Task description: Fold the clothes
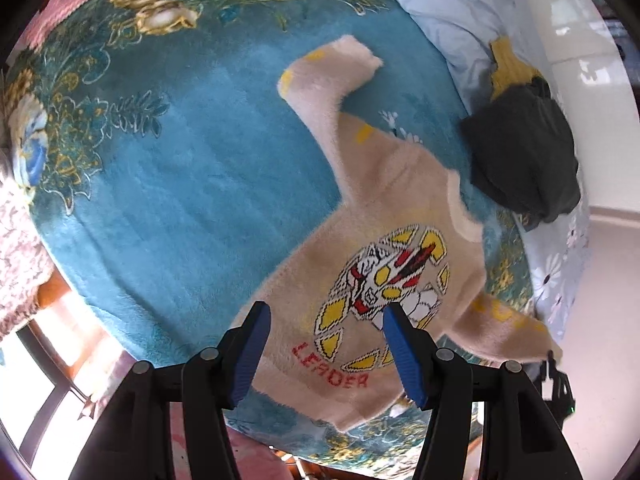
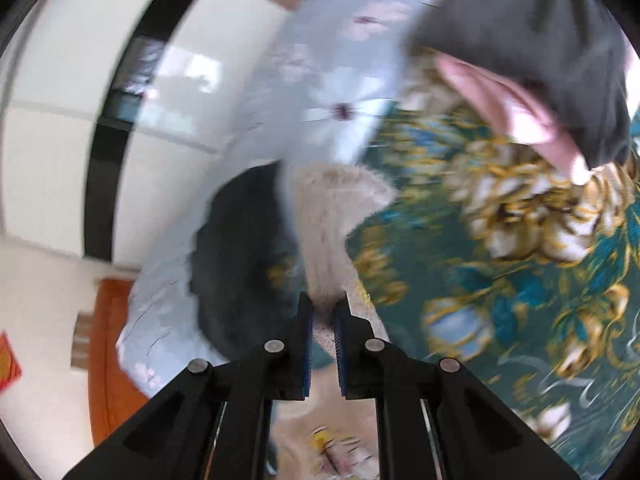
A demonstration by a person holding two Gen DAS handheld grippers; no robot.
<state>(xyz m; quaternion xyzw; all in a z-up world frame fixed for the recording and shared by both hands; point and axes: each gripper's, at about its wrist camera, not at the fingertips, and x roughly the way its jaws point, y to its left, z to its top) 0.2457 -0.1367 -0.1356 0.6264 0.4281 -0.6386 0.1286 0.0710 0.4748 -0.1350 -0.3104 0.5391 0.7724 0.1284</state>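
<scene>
Two jaws work at one beige sweater [image 1: 384,248] spread on the teal floral blanket [image 1: 180,184]. My right gripper [image 2: 323,312] is pinched tight on a fuzzy sleeve [image 2: 340,216], while my left gripper [image 1: 326,312] hangs wide apart and bare over the sweater's printed chest. Beyond the sweater's collar lies a dark garment [image 1: 524,152], touching a yellow one [image 1: 508,68].

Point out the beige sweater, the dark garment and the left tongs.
beige sweater [image 1: 400,208]: left wrist view, upper chest.
dark garment [image 1: 524,156]: left wrist view, middle of the bundle.
left tongs [image 1: 326,312]: left wrist view, gap between open fingertips.
</scene>
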